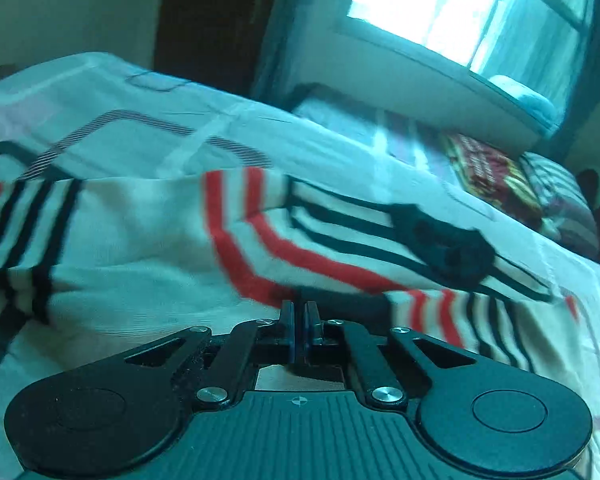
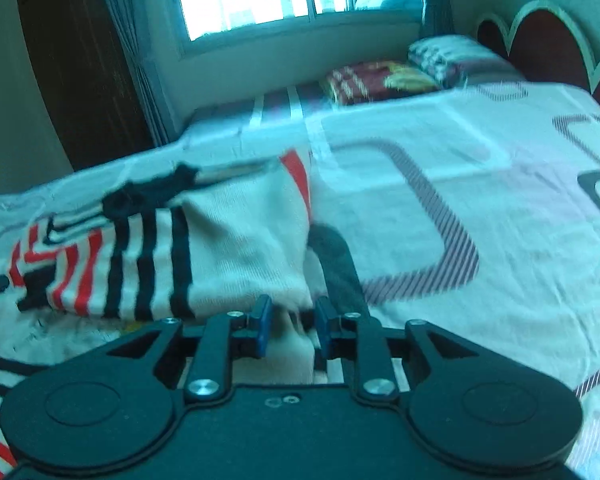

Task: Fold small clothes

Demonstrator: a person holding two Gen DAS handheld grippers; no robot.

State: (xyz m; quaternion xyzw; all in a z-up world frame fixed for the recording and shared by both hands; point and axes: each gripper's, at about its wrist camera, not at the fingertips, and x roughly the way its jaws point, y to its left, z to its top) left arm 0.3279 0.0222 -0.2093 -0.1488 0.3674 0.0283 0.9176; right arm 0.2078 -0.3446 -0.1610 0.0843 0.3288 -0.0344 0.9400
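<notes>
We have the striped garment (image 1: 148, 240) lying on the bed (image 1: 100, 92), white knit with red and black stripes, bunched rather than flat.

Left tongs (image 1: 299, 320): blue pads pressed together at 6 o'clock in their view, the garment's near edge running right at the tips. Cloth may be pinched there, but we cannot tell for certain.

Right tongs (image 2: 290, 326): pads apart with a fold of white knit between them; they look to be bearing on the cloth, a bulky grip, though blur leaves some doubt. The garment (image 2: 220, 248) spreads from 12 toward 9 o'clock in that view.

Our reading of progress: early. The near hem seems taken up at two points; no clean fold shows, and stripes run askew. Left to do: carry the edge over, flatten, fold again.

Pillows (image 2: 420, 68) sit at the headboard end, at 1 o'clock in the right view.
</notes>
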